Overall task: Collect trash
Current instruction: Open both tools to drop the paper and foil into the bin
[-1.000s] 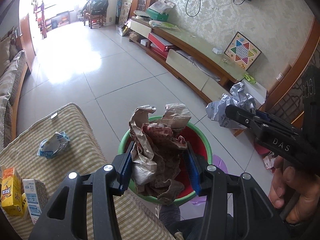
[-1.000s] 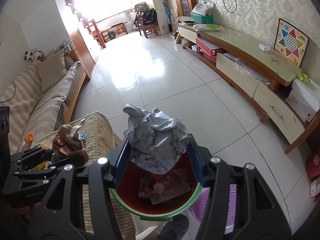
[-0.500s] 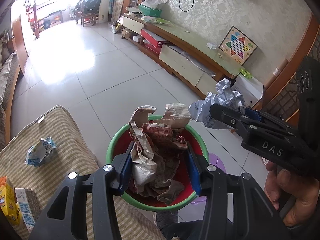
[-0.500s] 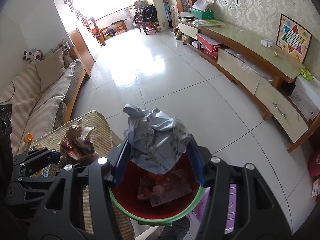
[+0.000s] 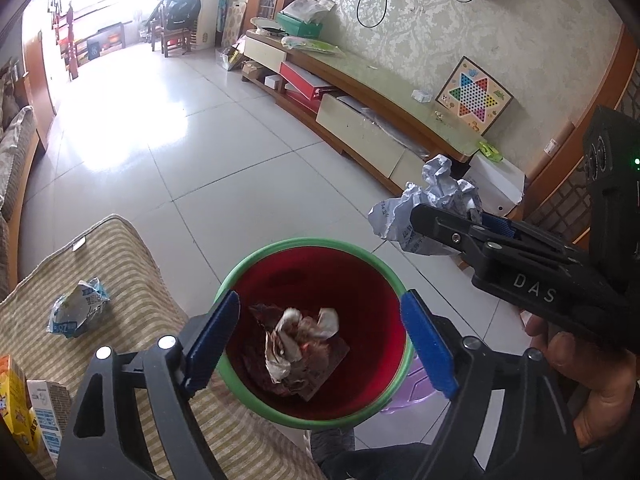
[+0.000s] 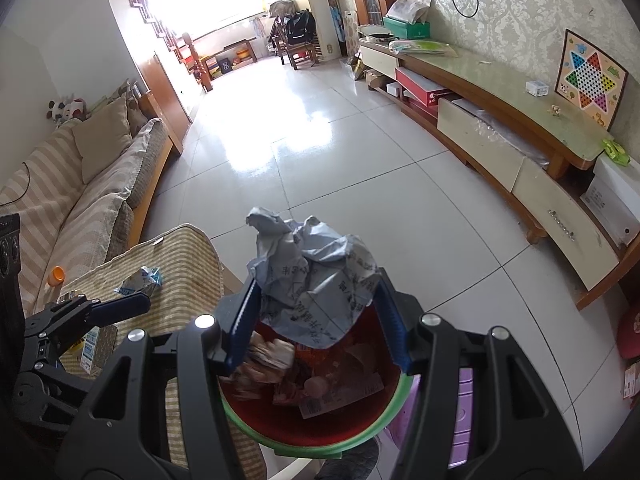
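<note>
Crumpled brown paper (image 5: pixel 298 336) lies at the bottom of the red bin with a green rim (image 5: pixel 362 260), on top of other scraps. It is well below the left gripper (image 5: pixel 320 334), which hangs over the mouth of the bin. The jaws of this gripper are opening and stand wide, and nothing is between the blue pads (image 5: pixel 214 334); the brown paper is seen through the gap, but it does not touch them.

The right gripper (image 6: pixel 318 310) is closed halfway on a ball of grey printed paper (image 6: pixel 316 276). The paper sits between the two blue pads and rises above their tips, directly over the bin. In the left wrist view the same paper ball (image 5: pixel 430 212) is beside the bin rim, on its right side, higher than the rim.

The bin stands just beside a striped cushion (image 5: pixel 120 280). On the cushion lie a crushed blue and white wrapper (image 5: pixel 78 312) and, near the edge, two small cartons (image 5: pixel 28 412).
</note>
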Action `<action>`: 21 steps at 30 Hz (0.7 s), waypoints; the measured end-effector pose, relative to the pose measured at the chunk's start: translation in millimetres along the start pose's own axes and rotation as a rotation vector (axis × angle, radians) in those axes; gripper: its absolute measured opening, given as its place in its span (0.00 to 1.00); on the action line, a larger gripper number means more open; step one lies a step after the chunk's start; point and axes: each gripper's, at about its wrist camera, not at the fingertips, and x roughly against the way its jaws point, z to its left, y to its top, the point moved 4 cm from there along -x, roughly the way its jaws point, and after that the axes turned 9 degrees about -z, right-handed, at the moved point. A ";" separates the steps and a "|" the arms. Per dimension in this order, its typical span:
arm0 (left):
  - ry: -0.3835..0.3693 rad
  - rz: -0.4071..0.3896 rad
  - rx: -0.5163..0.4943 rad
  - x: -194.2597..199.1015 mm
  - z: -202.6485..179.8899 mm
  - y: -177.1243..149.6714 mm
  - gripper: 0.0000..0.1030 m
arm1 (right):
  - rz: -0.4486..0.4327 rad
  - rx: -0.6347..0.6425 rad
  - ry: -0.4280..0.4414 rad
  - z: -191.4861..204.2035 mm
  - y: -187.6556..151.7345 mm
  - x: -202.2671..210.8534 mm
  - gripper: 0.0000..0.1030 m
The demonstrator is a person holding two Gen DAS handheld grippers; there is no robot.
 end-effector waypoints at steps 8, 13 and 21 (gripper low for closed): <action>0.065 -0.017 0.038 14.6 25.4 0.7 0.85 | 0.010 0.015 0.007 11.5 -3.5 -0.9 0.86; 0.103 -0.028 0.043 30.4 37.1 -0.5 0.86 | 0.001 0.015 -0.008 18.0 -3.1 5.5 0.95; 0.148 -0.062 0.092 77.6 70.6 -17.1 0.86 | 0.017 0.041 -0.022 44.8 -6.9 21.9 0.95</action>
